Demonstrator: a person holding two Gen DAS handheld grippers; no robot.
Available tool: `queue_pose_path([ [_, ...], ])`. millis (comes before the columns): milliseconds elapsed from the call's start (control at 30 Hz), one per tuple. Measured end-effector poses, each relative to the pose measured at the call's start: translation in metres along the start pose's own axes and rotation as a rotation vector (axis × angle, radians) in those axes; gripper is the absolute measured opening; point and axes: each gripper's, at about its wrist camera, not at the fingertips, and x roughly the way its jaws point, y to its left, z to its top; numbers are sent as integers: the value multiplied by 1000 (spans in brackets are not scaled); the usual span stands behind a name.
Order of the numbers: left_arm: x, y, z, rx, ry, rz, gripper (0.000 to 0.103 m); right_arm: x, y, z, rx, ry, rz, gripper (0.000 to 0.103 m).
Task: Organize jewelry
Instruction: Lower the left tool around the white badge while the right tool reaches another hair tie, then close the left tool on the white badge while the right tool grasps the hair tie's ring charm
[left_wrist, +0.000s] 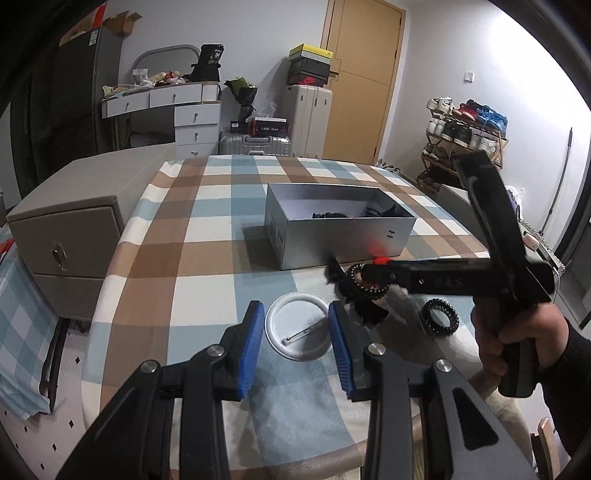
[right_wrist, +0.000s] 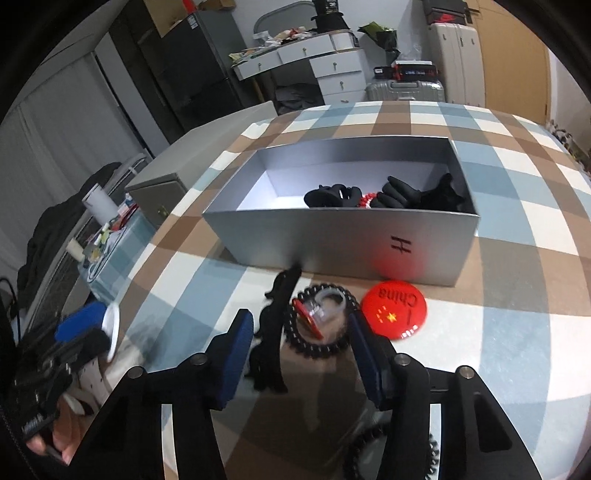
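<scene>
A silver open box (left_wrist: 343, 240) (right_wrist: 332, 240) stands mid-table and holds black hair clips (right_wrist: 391, 194) and a red bead bracelet (right_wrist: 365, 200). My left gripper (left_wrist: 296, 338) is open, with a white pin badge (left_wrist: 299, 330), back side up, on the cloth between its blue pads. My right gripper (right_wrist: 301, 350) is open above a black bead bracelet (right_wrist: 321, 325) and a clear ring with a red top (right_wrist: 319, 312); a black hair clip (right_wrist: 275, 328) lies just left of them. A red China badge (right_wrist: 393, 310) lies to the right. A black coil hair tie (left_wrist: 440, 316) lies near the right hand.
The table has a checked cloth (left_wrist: 207, 236). A grey cabinet (left_wrist: 70, 229) stands at its left. Behind are a white dresser (left_wrist: 177, 107), suitcases (left_wrist: 306, 118) and a shoe rack (left_wrist: 465, 133). In the right wrist view my left gripper (right_wrist: 85, 325) shows at the table's left edge.
</scene>
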Motion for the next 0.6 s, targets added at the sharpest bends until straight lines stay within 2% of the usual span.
queue_pose_path([
  [67, 0, 1, -2, 0, 4, -7, 30, 5, 1, 2, -6, 11, -39, 36],
  [167, -1, 2, -2, 1, 4, -11, 30, 8, 4, 5, -30, 6, -92, 29],
  [367, -1, 3, -4, -8, 5, -14, 30, 6, 14, 1, -92, -4, -135, 27],
  [600, -2, 2, -4, 1, 16, -18, 30, -1, 15, 1, -90, -31, -99, 27],
])
